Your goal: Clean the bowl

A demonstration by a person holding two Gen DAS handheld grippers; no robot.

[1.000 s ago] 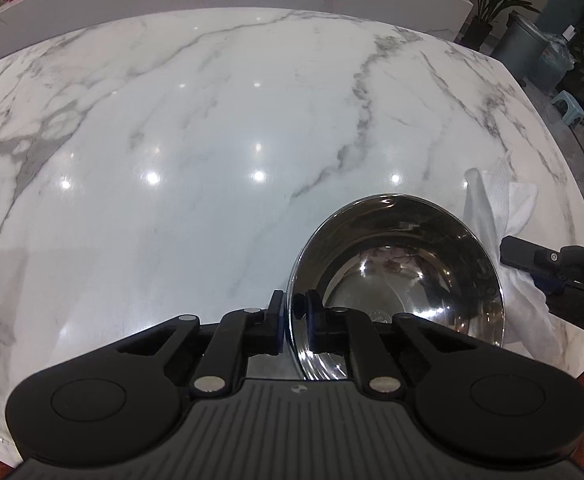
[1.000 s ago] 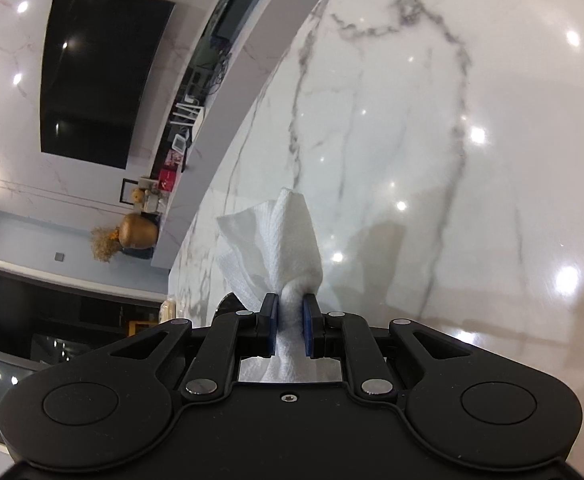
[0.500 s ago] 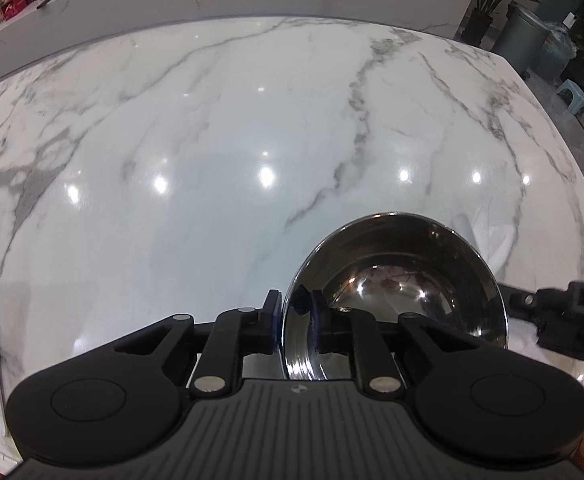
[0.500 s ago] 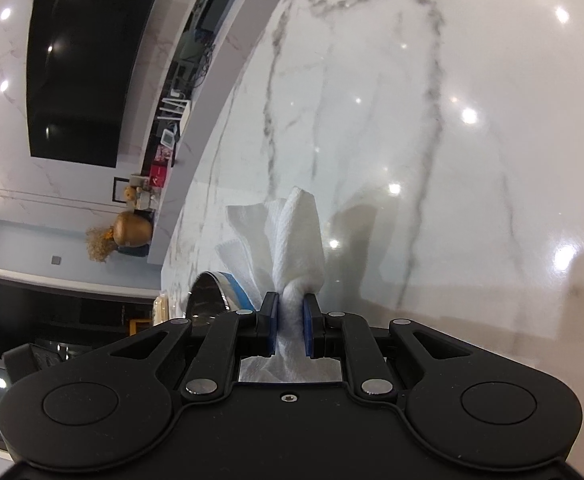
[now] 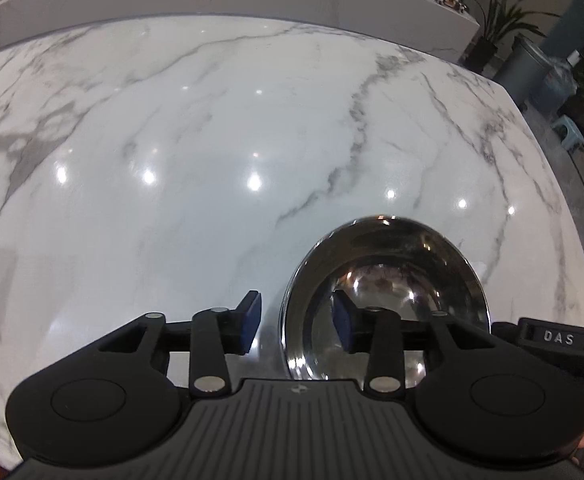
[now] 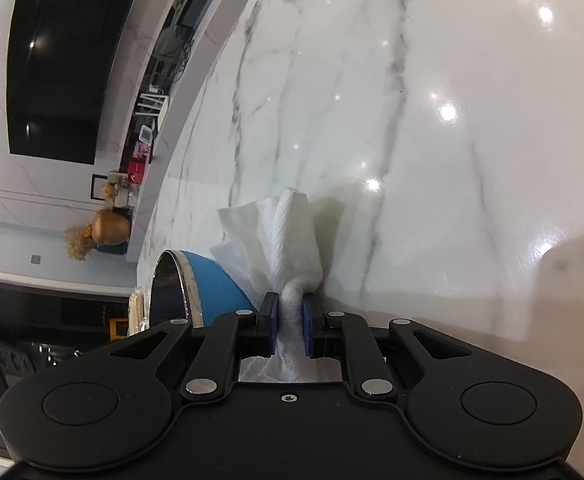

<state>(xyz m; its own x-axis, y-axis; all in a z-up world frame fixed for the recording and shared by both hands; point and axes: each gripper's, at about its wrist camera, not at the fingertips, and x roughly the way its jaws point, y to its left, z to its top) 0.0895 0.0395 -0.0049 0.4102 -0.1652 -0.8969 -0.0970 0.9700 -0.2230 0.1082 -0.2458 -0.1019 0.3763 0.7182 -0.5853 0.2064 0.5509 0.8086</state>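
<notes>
Now, from the left wrist, the left tool (image 5: pixel 296 322) has just been opening; its blue pads stand apart astride the near rim of the steel bowl (image 5: pixel 387 300) without pressing it. The bowl sits on the marble bench (image 5: pixel 212 140), mouth up and slightly toward the camera. From the right wrist, the right tool (image 6: pixel 290 326) is clenched on a bunched white paper towel (image 6: pixel 288 236), which fans out forward. The bowl's blue outside (image 6: pixel 212 284) shows just left, mouth facing left.

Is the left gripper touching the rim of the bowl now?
Apart. In the left wrist view the left gripper has just opened; the bowl rim stands between its pads with gaps on both sides.
</notes>
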